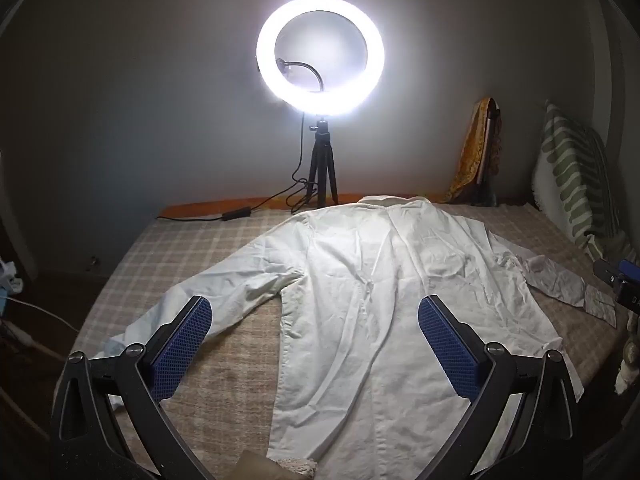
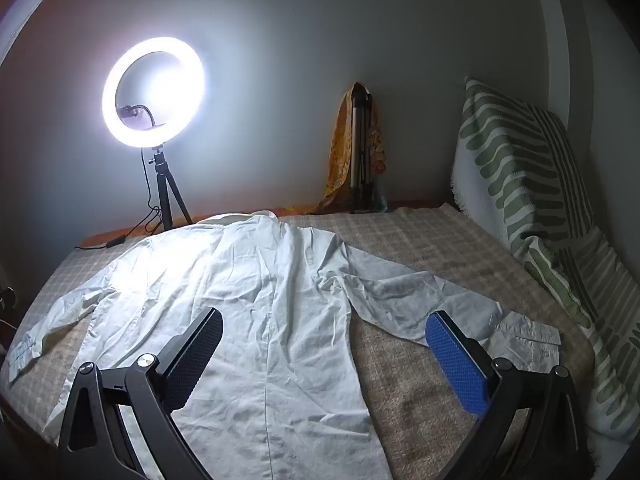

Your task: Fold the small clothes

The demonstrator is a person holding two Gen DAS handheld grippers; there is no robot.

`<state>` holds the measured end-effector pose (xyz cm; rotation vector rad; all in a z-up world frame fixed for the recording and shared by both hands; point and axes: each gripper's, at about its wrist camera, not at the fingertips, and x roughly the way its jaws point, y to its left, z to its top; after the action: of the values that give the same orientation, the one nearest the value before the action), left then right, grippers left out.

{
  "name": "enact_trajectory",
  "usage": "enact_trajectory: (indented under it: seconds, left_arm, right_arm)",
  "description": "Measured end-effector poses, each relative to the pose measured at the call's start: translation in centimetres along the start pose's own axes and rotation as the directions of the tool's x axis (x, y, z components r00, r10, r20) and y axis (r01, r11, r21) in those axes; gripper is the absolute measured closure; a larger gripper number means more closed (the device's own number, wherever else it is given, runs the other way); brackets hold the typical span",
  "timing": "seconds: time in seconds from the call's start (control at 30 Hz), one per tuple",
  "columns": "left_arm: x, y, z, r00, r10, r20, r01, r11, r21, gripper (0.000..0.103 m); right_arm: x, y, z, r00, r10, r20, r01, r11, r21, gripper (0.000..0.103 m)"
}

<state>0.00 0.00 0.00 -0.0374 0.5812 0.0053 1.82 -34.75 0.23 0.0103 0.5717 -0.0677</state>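
Note:
A white long-sleeved shirt [image 1: 360, 280] lies spread flat on a checked bedspread [image 1: 224, 368], collar toward the far wall, both sleeves stretched out to the sides. My left gripper [image 1: 316, 312] hovers above the shirt's lower left part, open wide, nothing between its blue pads. In the right wrist view the same shirt [image 2: 240, 300] fills the left and middle of the bed. My right gripper [image 2: 324, 328] is open over the shirt's right side, near the right sleeve [image 2: 440, 300]. Neither gripper touches the cloth.
A lit ring light on a black tripod [image 1: 320, 52] stands at the bed's far edge, its cable trailing left. A folded tripod draped with a yellow cloth [image 2: 360, 152] leans on the wall. A green-striped pillow [image 2: 528, 184] rests along the right side.

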Motion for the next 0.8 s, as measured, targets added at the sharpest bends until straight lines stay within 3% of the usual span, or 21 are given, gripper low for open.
enact_trajectory:
  seconds: [0.8]
  left_arm:
    - [-4.5,0.2,-0.7,0.999,0.032,0.032,-0.032,0.999,0.001,0.0]
  right_arm:
    - [-4.0,-0.1,0.5,0.999,-0.026,0.034,0.027,0.999,-0.019,0.0]
